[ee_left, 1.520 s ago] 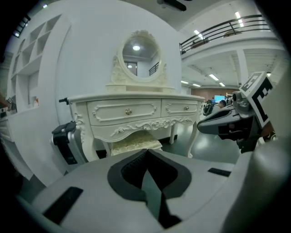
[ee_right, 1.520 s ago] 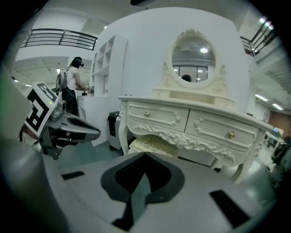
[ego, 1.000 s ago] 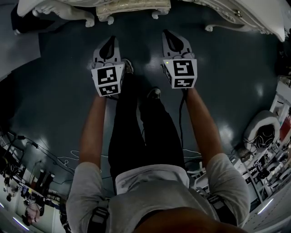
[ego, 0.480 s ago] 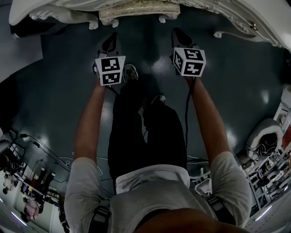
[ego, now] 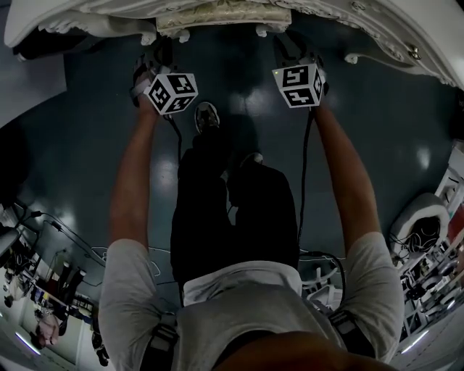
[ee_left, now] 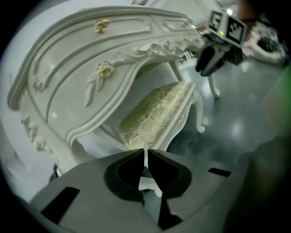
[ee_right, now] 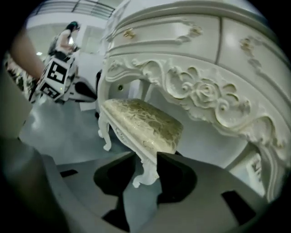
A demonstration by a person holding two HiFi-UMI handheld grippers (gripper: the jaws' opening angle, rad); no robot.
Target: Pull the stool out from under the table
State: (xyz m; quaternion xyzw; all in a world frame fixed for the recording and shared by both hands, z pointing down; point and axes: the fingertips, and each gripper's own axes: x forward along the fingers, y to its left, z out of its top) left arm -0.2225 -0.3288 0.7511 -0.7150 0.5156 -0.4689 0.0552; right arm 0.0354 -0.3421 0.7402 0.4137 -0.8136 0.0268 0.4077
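The cream upholstered stool (ego: 217, 16) stands tucked under the ornate white table (ego: 406, 40). In the head view both grippers reach its front edge. My left gripper (ego: 154, 58) is shut and empty, just short of the stool's left front corner (ee_left: 154, 113); its tips (ee_left: 146, 154) meet. My right gripper (ego: 291, 49) is at the right front corner. Its jaws (ee_right: 145, 157) are opening, and the stool's carved front leg (ee_right: 144, 173) shows in the gap between them, not pinched. The seat cushion (ee_right: 143, 120) lies just beyond.
The table's carved apron (ee_right: 200, 91) and drawers hang low over the stool. A table leg (ee_left: 213, 86) stands right of the stool. My shoes (ego: 206, 116) are on the dark glossy floor. Cables and equipment clutter (ego: 428, 224) lie at the right. A person (ee_right: 68, 36) stands far off.
Both grippers have moved forward from mid-floor up to the stool's front edge, spreading apart toward its two corners. The table and stool now fill more of the top of the head view.
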